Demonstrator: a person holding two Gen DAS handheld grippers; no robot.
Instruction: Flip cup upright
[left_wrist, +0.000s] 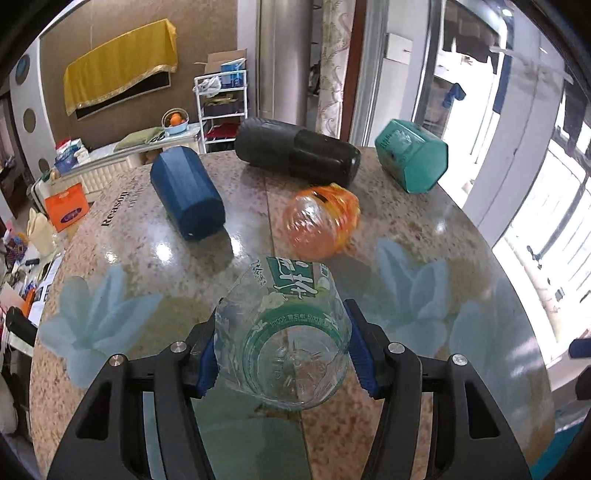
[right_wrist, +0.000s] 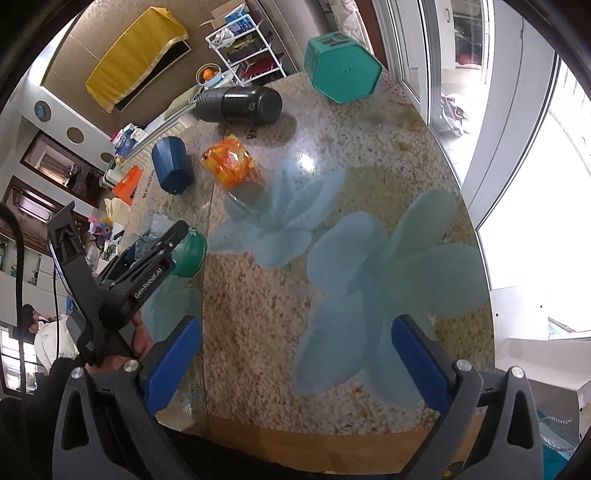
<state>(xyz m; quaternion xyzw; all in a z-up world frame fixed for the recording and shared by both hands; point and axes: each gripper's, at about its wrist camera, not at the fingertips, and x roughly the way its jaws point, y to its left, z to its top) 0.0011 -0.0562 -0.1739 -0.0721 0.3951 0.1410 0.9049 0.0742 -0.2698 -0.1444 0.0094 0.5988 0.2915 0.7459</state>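
My left gripper (left_wrist: 282, 350) is shut on a clear plastic cup (left_wrist: 284, 332) with a green label, cut from a bottle. I hold it tilted, its base toward the camera, above the near part of the round table (left_wrist: 147, 251). In the right wrist view the left gripper (right_wrist: 162, 251) and the cup (right_wrist: 190, 253) show at the left table edge. My right gripper (right_wrist: 295, 350) is open and empty over the table's near side.
Lying on their sides on the table are a dark blue cup (left_wrist: 186, 192), a black cup (left_wrist: 297, 151), a teal hexagonal cup (left_wrist: 413, 160) and an orange cup (left_wrist: 321, 219). A window is to the right, a cluttered room to the left.
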